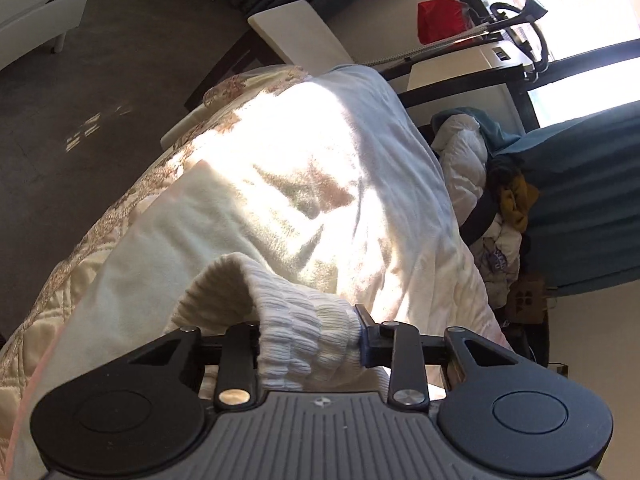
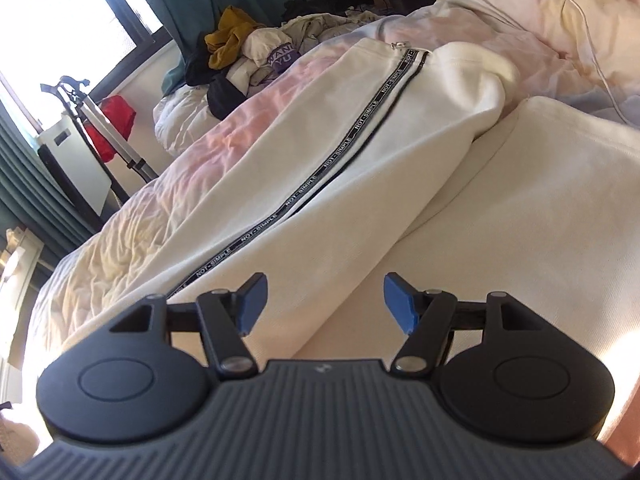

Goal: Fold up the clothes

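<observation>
Your garment is a cream-white jacket [image 2: 360,168] spread flat on the bed [image 2: 160,184], made of a soft fleecy knit with a black tape [image 2: 320,172] down its front that repeats the words NOT-SIMPLE in white, ending at a small metal zip pull [image 2: 398,45] at the far end. A sleeve [image 2: 540,240] lies alongside the body on the right, touching it along a fold line.

Your left tongs [image 1: 308,344] are closed on the ribbed cuff [image 1: 296,320], which bunches up thickly between the two sides; one blue pad [image 1: 365,344] just shows at the right edge of the ribbing. Your right tongs [image 2: 324,304] stand wide apart with nothing between them, hanging just above the lower part of the jacket where body and sleeve meet.

Only the left wrist view shows the cuff and the grip on it, along with the sunlit fleece [image 1: 300,184], a quilted floral bedspread [image 1: 120,240] and the dark floor [image 1: 80,100]. Only the right wrist view shows the lettered tape, the zip pull and the whole lie of the jacket. Both views catch the heap of other clothes [image 2: 248,60] by the teal curtain [image 1: 580,200].

In the right wrist view the jacket's long axis follows the tape, running from near your tongs up and to the right, away from you, collar end farthest.
</observation>
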Motion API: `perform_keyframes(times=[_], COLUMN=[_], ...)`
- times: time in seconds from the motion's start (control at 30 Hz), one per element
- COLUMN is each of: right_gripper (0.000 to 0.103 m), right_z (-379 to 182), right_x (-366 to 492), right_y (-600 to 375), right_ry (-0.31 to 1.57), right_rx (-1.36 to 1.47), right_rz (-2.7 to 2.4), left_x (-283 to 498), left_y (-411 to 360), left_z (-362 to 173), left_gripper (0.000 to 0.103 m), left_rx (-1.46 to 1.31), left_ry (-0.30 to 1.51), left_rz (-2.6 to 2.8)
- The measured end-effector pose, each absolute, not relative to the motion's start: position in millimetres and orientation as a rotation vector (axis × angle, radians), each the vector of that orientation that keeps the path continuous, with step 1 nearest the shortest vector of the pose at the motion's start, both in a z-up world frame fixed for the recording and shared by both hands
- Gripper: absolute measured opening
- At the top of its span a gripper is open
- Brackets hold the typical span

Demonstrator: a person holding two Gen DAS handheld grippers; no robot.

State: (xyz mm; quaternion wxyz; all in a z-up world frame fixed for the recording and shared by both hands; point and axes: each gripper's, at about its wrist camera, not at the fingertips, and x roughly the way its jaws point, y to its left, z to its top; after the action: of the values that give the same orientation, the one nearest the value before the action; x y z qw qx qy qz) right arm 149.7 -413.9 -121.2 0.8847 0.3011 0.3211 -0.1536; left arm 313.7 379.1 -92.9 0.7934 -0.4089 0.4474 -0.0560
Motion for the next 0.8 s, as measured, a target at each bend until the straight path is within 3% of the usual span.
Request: perform_keyframes(times=[0.17, 0.23, 0.37, 0.43, 0.47, 0.63, 0.8], right_gripper=[0.067, 0.067, 0.067, 0.067, 0.067, 0.067, 0.067], right_z=[-129, -132, -137, -136, -135, -127, -119], right_x=[144, 142, 139, 139, 139, 133, 123], right_y=[-424, -428, -432, -432, -431, -434, -442], right_ry=[0.656, 0.651, 0.660, 0.661, 0.657, 0.626, 0.592], right_rx=[0.669, 0.695, 0.706, 0.690, 0.683, 0.676, 0.699], right_rz=[-0.377, -0.392, -0.409, -0.411, -0.406, -0.382, -0.357], left_x=[307, 312, 334, 328, 324, 286, 203], left_y=[387, 386, 386, 389, 390, 387, 388], left_z=[-47, -48, -95, -96, -96, -55, -5], left_gripper=[0.026, 0.026, 0.028, 0.039, 0.039, 0.078, 0.081], left_rx=[-0.853, -0.816, -0.793, -0.812, -0.821, -0.768, -0.746], left_ry=[0.702, 0.689, 0.840, 0.820, 0.809, 0.750, 0.696], left_rz=[-0.204, -0.158, -0.030, -0.019, -0.014, 0.001, 0.032])
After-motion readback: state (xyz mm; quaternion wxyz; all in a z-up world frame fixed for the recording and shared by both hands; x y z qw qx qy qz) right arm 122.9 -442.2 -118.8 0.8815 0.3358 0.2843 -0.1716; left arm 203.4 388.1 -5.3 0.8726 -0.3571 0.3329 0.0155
